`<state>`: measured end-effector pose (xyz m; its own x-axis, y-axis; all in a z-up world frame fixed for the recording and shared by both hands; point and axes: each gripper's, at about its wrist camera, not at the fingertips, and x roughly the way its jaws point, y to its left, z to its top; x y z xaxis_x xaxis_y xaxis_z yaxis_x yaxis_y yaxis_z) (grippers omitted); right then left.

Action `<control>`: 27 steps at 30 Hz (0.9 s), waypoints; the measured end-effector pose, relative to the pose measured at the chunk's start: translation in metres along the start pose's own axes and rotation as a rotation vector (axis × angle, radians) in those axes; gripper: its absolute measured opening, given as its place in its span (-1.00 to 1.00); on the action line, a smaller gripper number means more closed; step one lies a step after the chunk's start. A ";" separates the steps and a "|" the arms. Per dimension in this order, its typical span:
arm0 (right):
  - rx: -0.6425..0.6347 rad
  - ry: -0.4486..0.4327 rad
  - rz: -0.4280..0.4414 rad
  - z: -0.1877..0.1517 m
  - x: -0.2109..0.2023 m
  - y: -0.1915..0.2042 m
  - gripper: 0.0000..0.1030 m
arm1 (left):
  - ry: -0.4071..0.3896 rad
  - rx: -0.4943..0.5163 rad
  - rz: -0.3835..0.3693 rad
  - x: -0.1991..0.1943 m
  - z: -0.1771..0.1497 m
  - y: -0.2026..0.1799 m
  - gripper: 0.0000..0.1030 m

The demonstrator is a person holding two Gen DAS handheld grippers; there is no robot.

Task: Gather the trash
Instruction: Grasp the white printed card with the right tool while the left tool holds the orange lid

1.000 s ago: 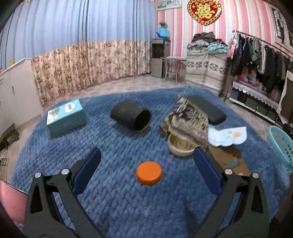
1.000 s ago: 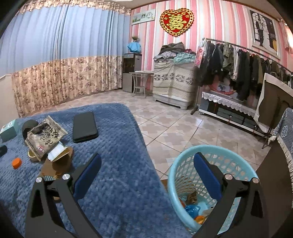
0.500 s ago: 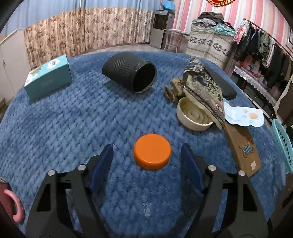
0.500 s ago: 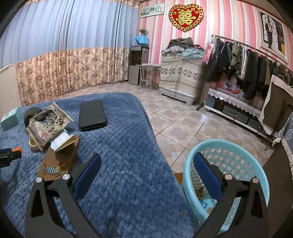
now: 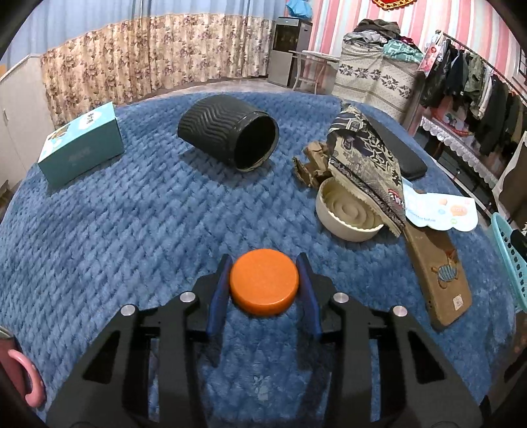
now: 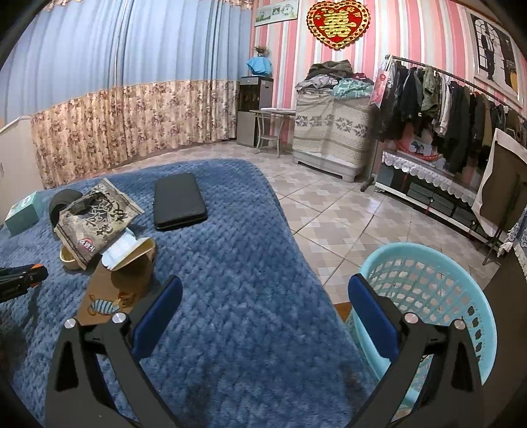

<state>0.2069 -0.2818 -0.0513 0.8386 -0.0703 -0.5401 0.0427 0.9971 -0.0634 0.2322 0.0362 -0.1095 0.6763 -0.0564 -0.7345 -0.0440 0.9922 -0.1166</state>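
The left gripper (image 5: pixel 264 283) has just closed from wide open until its blue pads (image 5: pixel 217 296) squeeze the round orange plastic lid (image 5: pixel 264 285), which lies as before on the blue quilted blanket (image 5: pixel 131 230). To the far right sits a cream ridged bowl (image 5: pixel 346 214). The right gripper (image 6: pixel 263 312) hangs open and empty, with the light-blue plastic basket (image 6: pixel 428 286) closer on its right.

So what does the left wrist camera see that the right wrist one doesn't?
Only the left wrist view shows the left gripper, whose jaws have just been closing, around the orange lid, plus a pink mug handle.

Only the right wrist view shows the open right gripper and the heart ornament.

Both show the blue blanket, snack bag and turquoise basket.
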 end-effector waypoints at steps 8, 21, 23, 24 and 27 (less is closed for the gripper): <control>-0.011 0.007 0.021 -0.001 0.000 0.012 0.91 | -0.062 0.025 0.005 -0.020 0.001 0.005 -0.25; -0.021 0.032 0.077 0.002 0.000 0.039 0.91 | -0.169 -0.001 0.039 -0.048 0.007 0.037 -0.25; -0.034 0.040 0.081 0.001 0.002 0.046 0.91 | -0.181 0.002 0.042 -0.049 0.007 0.041 -0.25; -0.038 0.043 0.085 0.001 0.004 0.049 0.91 | -0.184 0.000 0.041 -0.050 0.007 0.043 -0.25; -0.018 0.056 0.121 0.003 0.010 0.057 0.91 | -0.186 -0.008 0.034 -0.048 0.007 0.047 -0.25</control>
<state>0.2190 -0.2258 -0.0577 0.8056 0.0489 -0.5905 -0.0672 0.9977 -0.0091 0.2026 0.0862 -0.0746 0.7987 -0.0007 -0.6018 -0.0745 0.9922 -0.1001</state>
